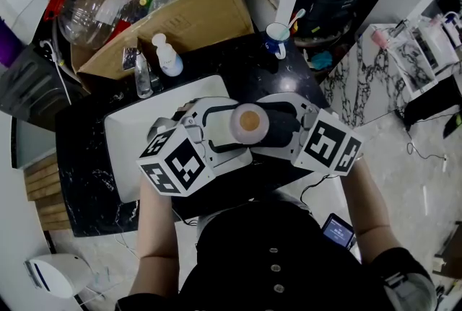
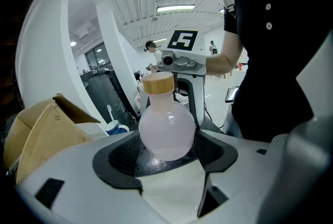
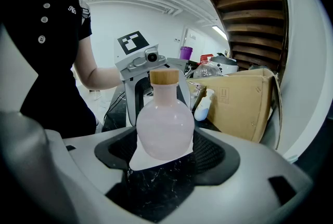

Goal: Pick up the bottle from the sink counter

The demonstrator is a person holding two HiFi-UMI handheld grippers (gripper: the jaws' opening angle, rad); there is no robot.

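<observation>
- Frosted pink round glass bottle [image 1: 249, 122], wooden-capped, hangs just above the white sink's [image 1: 137, 151] right rim.
- Both the left gripper [image 2: 166, 159] and right gripper [image 3: 166, 161] clasp its belly from opposite sides, likely to steady slippery glass.

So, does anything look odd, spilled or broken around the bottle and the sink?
Nothing looks spilled or broken. The round bottle is upright, but both the left claw and the right claw clamp it at once, from opposite sides, which is unusual. A cardboard box stuffed with clear plastic containers crowds the counter behind the sink.
</observation>
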